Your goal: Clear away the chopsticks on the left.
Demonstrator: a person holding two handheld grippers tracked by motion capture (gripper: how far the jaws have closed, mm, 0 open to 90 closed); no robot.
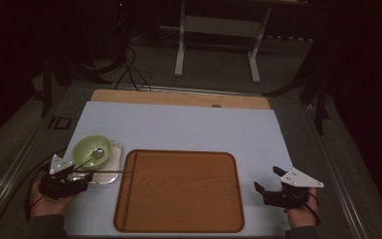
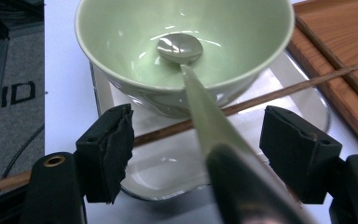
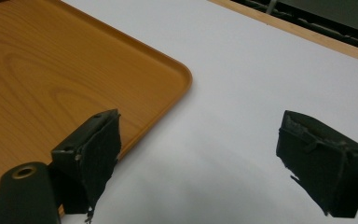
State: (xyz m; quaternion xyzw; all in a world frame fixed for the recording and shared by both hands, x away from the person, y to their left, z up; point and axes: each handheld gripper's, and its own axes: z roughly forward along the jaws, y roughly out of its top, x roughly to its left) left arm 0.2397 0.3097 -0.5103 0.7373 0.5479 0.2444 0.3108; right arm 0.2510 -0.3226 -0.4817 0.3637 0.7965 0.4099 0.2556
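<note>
On the left, the spoon (image 2: 179,48) rests in the green bowl (image 2: 121,37), between the wide-open, empty left gripper (image 2: 198,140). Right gripper (image 3: 214,158) waits open and empty; the tray (image 1: 179,189) is bare.

Left gripper (image 2: 198,154): spoon (image 2: 200,107) handle runs up between the open jaws, bowl (image 2: 121,42) dead ahead, chopstick (image 2: 279,91) crosses in front. Right gripper (image 3: 196,158): bare mat (image 3: 261,84) ahead, tray (image 3: 51,70) edge by one jaw.

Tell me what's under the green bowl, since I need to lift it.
The pale green ceramic bowl sits on a clear glass dish; the dish's middle beneath it is covered.
</note>
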